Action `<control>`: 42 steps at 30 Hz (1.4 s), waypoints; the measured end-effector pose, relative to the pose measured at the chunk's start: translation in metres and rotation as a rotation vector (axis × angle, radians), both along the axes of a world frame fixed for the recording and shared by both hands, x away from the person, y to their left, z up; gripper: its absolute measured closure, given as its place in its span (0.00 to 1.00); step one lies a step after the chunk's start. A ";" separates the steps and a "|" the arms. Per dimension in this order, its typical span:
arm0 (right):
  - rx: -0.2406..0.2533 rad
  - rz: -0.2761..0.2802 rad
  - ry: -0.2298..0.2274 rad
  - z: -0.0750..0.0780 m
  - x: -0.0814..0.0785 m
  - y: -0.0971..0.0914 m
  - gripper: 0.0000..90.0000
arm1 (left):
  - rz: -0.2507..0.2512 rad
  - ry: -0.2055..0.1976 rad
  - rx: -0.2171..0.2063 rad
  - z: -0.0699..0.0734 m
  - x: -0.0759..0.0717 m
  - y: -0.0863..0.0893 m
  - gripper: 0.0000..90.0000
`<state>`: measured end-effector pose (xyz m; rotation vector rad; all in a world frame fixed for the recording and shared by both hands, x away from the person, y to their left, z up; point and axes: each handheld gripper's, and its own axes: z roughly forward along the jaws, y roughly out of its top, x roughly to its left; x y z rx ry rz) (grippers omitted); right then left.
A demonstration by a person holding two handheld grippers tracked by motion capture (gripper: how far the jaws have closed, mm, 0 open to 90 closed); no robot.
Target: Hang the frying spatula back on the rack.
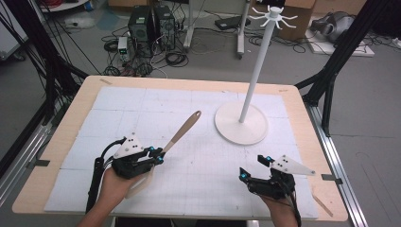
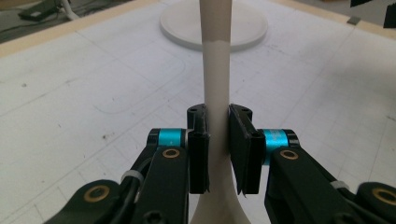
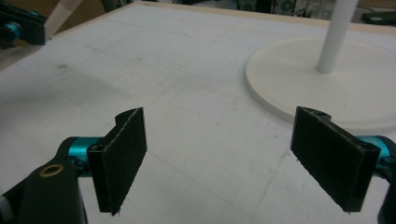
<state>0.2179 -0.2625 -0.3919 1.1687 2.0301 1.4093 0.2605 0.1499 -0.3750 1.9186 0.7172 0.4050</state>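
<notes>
Broadly, a wooden-edged desk [image 1: 71, 123] takes up most of the high view, its top covered by a white gridded mat [image 1: 156, 109] marked with faint lines and small scuffs. Behind it, on the grey floor, stand dark computer towers [image 1: 151, 23] among loose cables.

On the far right part of the mat stands a white rack [image 1: 257, 71]: a round flat base [image 1: 231, 130], a thin upright pole, and a ring of short hooks [image 1: 273, 15] at the top. In the right gripper view the base [image 3: 289, 84] lies ahead and to the right, with the pole rising from it.

The left hand-held gripper [image 1: 158, 154] sits at the near left of the desk, held from below by the person's hand [image 1: 116, 184], a grey three-cornered plate on top. Its jaws are pinched on a spatula [image 1: 182, 130], whose tan handle slants up and away toward the rack, clear of the mat. In the left gripper view the two black pads press against the pale neck of the spatula [image 2: 217, 93] from both sides, and the rack's base lies beyond it. The pale blade end shows under the hand in the high view.

The right hand-held gripper [image 1: 253, 166] sits at the near right, well apart from the left one. In the right gripper view its jaws stand spread wide with nothing between them, above bare mat.
</notes>
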 end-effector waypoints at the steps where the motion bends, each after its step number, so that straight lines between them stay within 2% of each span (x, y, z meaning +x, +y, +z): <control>1: 0.005 0.011 -0.012 0.002 0.002 0.002 0.19 | 0.004 -0.007 -0.012 0.001 -0.001 -0.001 0.86; 3: 0.036 0.056 -0.026 0.011 0.009 0.016 0.19 | 0.010 -0.023 -0.033 0.003 -0.002 -0.003 0.86; 5: 0.036 0.062 -0.025 0.013 0.011 0.019 0.19 | 0.009 -0.032 -0.043 0.004 -0.004 -0.005 0.86; 9: 0.033 0.120 -0.045 0.025 0.023 0.041 0.19 | 0.011 -0.058 -0.066 0.006 -0.006 -0.012 0.86; 13: 0.051 0.170 -0.057 0.037 0.037 0.065 0.19 | 0.011 -0.074 -0.091 0.006 -0.008 -0.020 0.86; 18: 0.077 0.209 -0.063 0.046 0.051 0.091 0.20 | -0.006 -0.078 -0.094 0.006 -0.010 -0.027 0.86; 23: 0.105 0.243 -0.069 0.054 0.062 0.110 0.26 | -0.018 -0.082 -0.090 0.005 -0.012 -0.033 0.86; 30: 0.136 0.242 -0.065 0.061 0.067 0.122 0.31 | -0.028 -0.081 -0.075 0.004 -0.014 -0.038 0.86; 42: 0.194 0.213 -0.088 0.071 0.069 0.118 0.40 | -0.029 -0.069 -0.086 0.006 -0.017 -0.043 0.86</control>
